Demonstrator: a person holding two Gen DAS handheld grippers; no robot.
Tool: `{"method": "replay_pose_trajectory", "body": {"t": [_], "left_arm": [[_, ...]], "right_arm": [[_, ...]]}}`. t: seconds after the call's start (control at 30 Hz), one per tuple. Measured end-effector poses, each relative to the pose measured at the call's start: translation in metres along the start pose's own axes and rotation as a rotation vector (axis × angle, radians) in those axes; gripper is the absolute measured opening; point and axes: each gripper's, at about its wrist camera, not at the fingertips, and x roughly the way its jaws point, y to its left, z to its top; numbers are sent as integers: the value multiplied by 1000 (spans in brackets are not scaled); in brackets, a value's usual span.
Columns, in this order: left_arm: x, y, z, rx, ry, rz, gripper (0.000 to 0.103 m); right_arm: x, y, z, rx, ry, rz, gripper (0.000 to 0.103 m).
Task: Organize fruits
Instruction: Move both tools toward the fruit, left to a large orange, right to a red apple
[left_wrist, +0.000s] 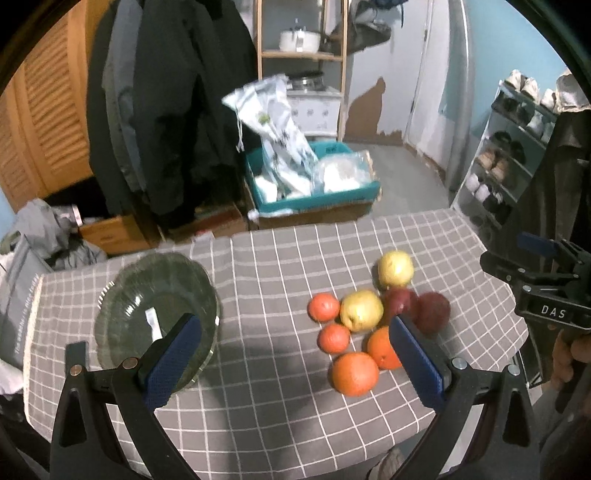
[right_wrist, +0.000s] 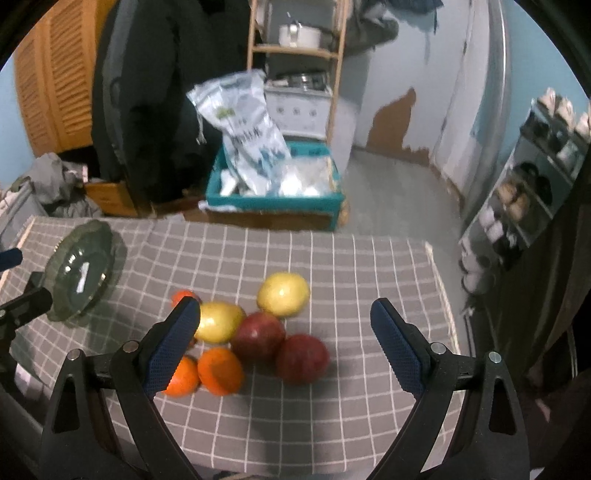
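A cluster of fruit lies on the grey checked tablecloth: two yellow apples, two dark red apples, two large oranges and two small oranges. An empty green glass bowl stands to the left. My left gripper is open and empty, above the table between bowl and fruit. My right gripper is open and empty, hovering over the red apples and yellow apples. The bowl also shows in the right wrist view.
The right gripper's body shows at the right edge of the left wrist view. Beyond the table's far edge are a teal crate with bags, hanging coats, a wooden shelf and a shoe rack.
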Motion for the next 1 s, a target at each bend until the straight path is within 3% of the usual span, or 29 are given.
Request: {"method": "replay_pose_trajectory", "body": {"t": [0.23,0.6,1.0], "left_arm": [[39,2,-14,-63,108,-44,102],[96,-16,-46,-61,271,-53,102],[137,-31,-66,-79,375,-91,102]], "right_arm": [[31,-17,-17,75,101,-15,92],[74,-32,-48,142,237,-14,92],[100,-41,-68,178,320,9,92]]}}
